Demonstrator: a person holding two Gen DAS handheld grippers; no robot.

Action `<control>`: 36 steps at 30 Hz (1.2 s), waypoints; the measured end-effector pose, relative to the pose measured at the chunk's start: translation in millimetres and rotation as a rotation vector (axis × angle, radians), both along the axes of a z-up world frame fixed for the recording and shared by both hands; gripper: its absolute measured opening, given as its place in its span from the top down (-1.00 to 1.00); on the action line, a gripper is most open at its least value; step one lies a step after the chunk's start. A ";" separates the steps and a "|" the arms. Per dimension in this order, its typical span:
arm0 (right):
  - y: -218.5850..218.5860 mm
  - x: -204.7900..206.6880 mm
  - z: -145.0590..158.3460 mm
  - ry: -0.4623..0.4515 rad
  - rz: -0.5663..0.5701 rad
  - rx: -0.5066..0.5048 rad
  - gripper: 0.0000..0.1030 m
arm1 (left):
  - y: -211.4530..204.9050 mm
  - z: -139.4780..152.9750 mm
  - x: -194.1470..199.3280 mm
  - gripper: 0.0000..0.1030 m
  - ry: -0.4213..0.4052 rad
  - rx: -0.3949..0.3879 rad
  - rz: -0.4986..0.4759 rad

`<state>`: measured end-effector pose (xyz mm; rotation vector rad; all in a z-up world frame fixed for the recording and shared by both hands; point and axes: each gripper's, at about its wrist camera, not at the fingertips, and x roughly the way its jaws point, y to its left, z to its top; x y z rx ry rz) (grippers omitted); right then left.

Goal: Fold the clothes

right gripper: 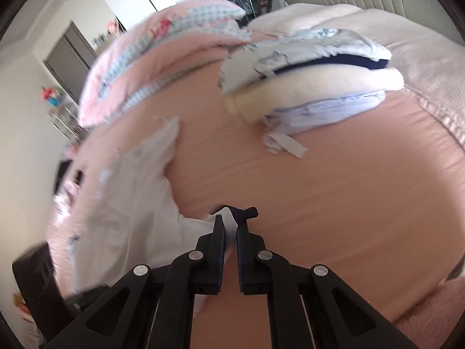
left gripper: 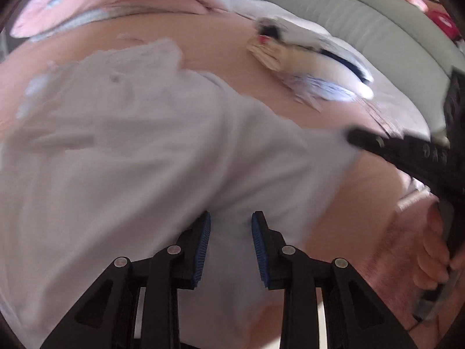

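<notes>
A white garment (left gripper: 139,151) with a lacy edge lies spread on the pink bed sheet (left gripper: 238,58). My left gripper (left gripper: 231,226) hovers open just above its near part, blue pads apart, nothing between them. In the left wrist view my right gripper (left gripper: 357,138) comes in from the right and touches the garment's right corner. The right wrist view shows my right gripper (right gripper: 230,221) shut on a corner of the white garment (right gripper: 122,203), which trails off to the left. Both views are blurred.
A stack of folded clothes (right gripper: 319,81) in white, cream, navy and pale blue sits on the bed beyond the garment. A pink patterned quilt (right gripper: 162,49) is bunched at the far side. A grey padded headboard (left gripper: 363,17) borders the bed. A hand (left gripper: 427,258) holds the right tool.
</notes>
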<state>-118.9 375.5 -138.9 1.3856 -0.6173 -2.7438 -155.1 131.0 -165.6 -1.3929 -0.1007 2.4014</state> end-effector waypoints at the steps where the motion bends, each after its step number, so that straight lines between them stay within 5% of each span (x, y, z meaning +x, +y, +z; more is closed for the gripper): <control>1: 2.1 0.0 -3.4 -0.021 -0.027 0.032 0.89 | -15.1 4.4 1.0 0.45 0.019 -0.018 0.070; 4: 18.6 -0.4 -4.6 -0.024 -0.073 0.034 0.71 | -62.1 13.5 4.7 0.45 0.020 0.007 0.219; 8: 23.7 -5.2 -12.6 -0.078 0.026 -0.075 0.43 | -66.9 16.9 24.2 0.45 -0.036 0.223 0.037; 10: 12.6 -4.0 -17.0 -0.121 0.069 -0.054 0.43 | -39.9 18.4 38.5 0.45 -0.002 0.210 -0.112; 12: 0.0 -3.2 -17.5 -0.141 0.117 -0.026 0.43 | -13.7 5.6 38.8 0.45 -0.001 0.091 -0.166; 18: -32.1 -2.3 -27.5 -0.214 0.277 -0.019 0.43 | -36.7 13.1 35.0 0.41 -0.004 0.107 -0.096; 27: -56.0 -17.1 -47.1 -0.201 0.322 -0.155 0.27 | -74.8 27.9 30.9 0.42 -0.006 0.167 0.004; 30: -68.2 -27.5 -47.0 -0.153 0.292 -0.055 0.27 | -42.4 17.0 36.8 0.41 -0.006 0.097 -0.092; 32: -75.4 -33.3 -42.5 -0.109 0.260 0.036 0.27 | -36.6 0.5 27.4 0.42 -0.028 -0.009 -0.038; 36: -67.7 -32.4 -33.3 -0.092 0.165 0.167 0.27 | -76.3 10.1 17.2 0.44 -0.059 0.077 0.149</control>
